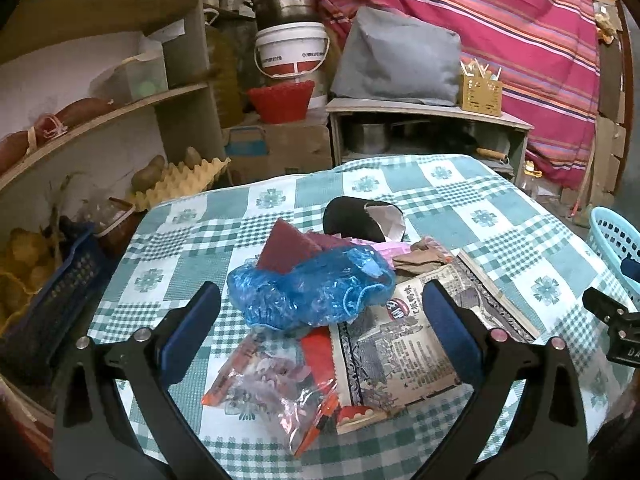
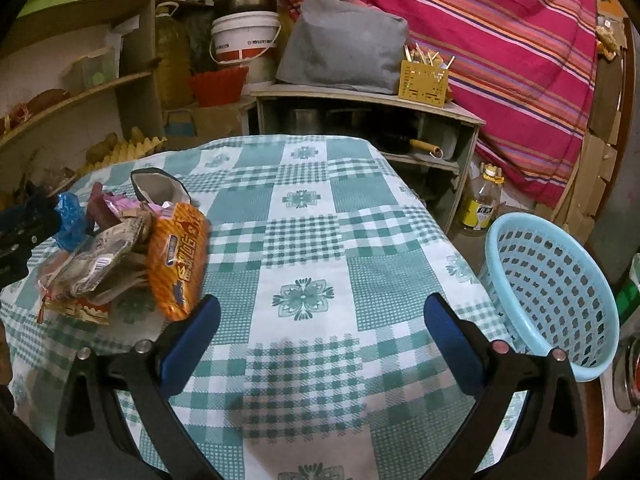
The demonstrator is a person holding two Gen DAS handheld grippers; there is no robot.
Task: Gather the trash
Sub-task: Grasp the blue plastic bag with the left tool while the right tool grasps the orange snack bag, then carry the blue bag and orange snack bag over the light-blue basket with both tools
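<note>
both claws spread, empty: left claw (image 1: 320,320), right claw (image 2: 320,320); one basket (image 2: 560,280).

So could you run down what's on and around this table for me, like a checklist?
Surface: checked tablecloth, mostly bare on the basket side.
Job's things: trash pile with blue plastic bag, orange snack wrapper, printed wrapper; blue basket beside the table.
Clutter: black slipper in the pile.
Grippers: left gripper open above the pile; right gripper open over bare cloth.
Cables: nothing seen.
Surroundings: shelves, white bucket, striped cloth.
</note>
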